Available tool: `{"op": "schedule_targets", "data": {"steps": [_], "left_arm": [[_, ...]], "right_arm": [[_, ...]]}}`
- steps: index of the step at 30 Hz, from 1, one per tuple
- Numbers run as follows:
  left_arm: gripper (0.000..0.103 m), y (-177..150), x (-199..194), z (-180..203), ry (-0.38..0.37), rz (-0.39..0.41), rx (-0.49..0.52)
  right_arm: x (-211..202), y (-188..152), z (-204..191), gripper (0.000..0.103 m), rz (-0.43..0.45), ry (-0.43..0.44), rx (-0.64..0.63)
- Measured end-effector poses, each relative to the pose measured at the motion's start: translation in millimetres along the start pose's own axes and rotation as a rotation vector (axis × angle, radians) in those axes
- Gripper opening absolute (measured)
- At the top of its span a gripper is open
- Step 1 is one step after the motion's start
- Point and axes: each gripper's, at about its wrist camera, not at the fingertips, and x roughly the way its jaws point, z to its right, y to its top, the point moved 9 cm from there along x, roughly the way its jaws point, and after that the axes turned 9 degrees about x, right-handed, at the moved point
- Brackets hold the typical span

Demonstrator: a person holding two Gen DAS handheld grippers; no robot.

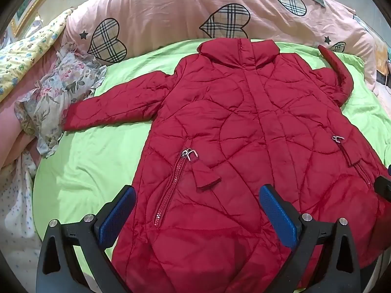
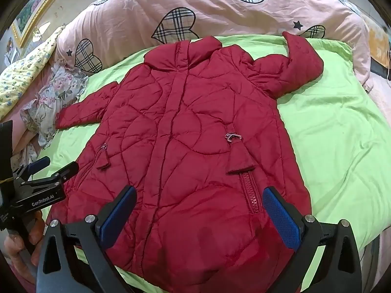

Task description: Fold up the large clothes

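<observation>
A red quilted coat (image 1: pixel 234 127) (image 2: pixel 185 127) lies flat, front up, on a green sheet (image 1: pixel 80 166) (image 2: pixel 337 131), collar at the far end. Its left sleeve (image 1: pixel 110 107) stretches out sideways; the right sleeve (image 2: pixel 295 61) is bent upward near the collar. My left gripper (image 1: pixel 198 195) hovers open above the coat's lower left part, near the zip pocket (image 1: pixel 171 190). My right gripper (image 2: pixel 199 195) hovers open above the lower right part, beside the other pocket zip (image 2: pixel 251 193). Nothing sits between either pair of blue pads. The left gripper (image 2: pixel 41 173) also shows at the right wrist view's left edge.
A pink duvet with plaid hearts (image 1: pixel 171 12) (image 2: pixel 171 5) is bunched behind the coat. A floral garment (image 1: pixel 56 92) (image 2: pixel 61 90) lies by the left sleeve cuff. A yellow patterned quilt (image 1: pixel 27 56) and a gilt picture frame (image 2: pixel 34 17) are at far left.
</observation>
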Motion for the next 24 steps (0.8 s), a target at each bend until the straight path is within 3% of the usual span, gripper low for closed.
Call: {"op": "schedule_targets", "data": {"steps": [24], "left_arm": [[0.101,2.2,1.4,-0.5,0.001,0.000,-0.004]], "right_arm": [[-0.3,5.3,-2.0,0.103,0.000,0.006,0.000]]}}
